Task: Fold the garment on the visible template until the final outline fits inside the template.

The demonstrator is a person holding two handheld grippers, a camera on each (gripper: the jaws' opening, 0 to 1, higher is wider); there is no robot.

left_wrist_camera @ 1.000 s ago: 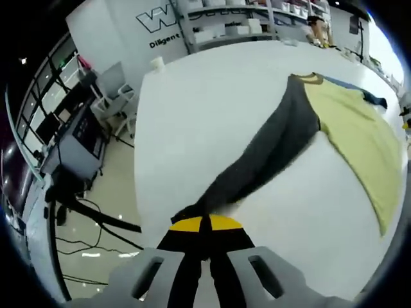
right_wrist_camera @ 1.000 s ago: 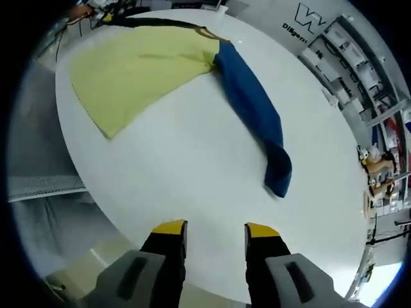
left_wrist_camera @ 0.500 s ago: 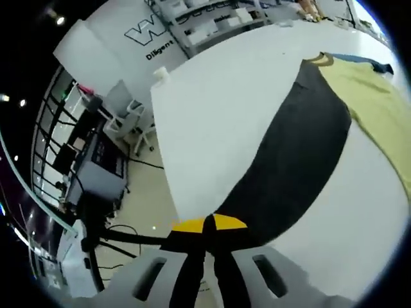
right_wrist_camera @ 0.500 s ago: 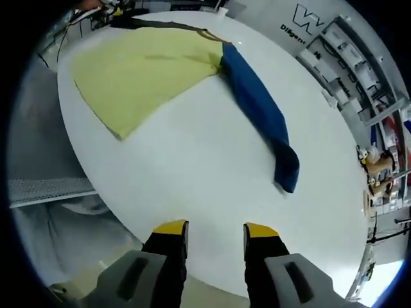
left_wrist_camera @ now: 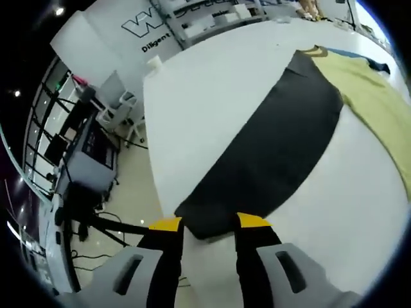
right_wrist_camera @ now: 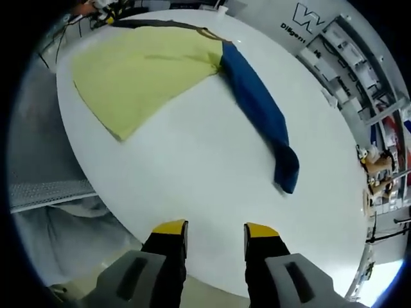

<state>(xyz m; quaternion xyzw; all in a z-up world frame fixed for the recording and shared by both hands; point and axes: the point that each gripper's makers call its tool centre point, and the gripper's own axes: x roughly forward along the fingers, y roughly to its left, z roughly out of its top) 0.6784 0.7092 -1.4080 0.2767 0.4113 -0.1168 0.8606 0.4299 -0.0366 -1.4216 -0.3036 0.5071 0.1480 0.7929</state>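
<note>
A long-sleeved shirt lies spread on the white table (left_wrist_camera: 212, 90). Its body is pale yellow (left_wrist_camera: 379, 102) (right_wrist_camera: 141, 67). One sleeve is dark grey (left_wrist_camera: 276, 154) and lies flat, stretched out towards my left gripper (left_wrist_camera: 209, 222). That gripper is open, and the sleeve's cuff end lies just beyond its yellow-tipped jaws. The other sleeve is blue (right_wrist_camera: 257, 106), with its end folded over near the table's far side. My right gripper (right_wrist_camera: 215, 227) is open above the table's near edge, well apart from the shirt. No template outline is visible.
The table edge (left_wrist_camera: 154, 160) drops to a shiny floor with a grey equipment cart (left_wrist_camera: 87, 160) and cables. Shelving (right_wrist_camera: 359, 70) and a wall with lettering stand behind the table. A grey mesh surface (right_wrist_camera: 45, 192) lies beside the table in the right gripper view.
My left gripper has opened and let go of the grey sleeve, which now lies flat on the table. The right gripper has hardly moved.
</note>
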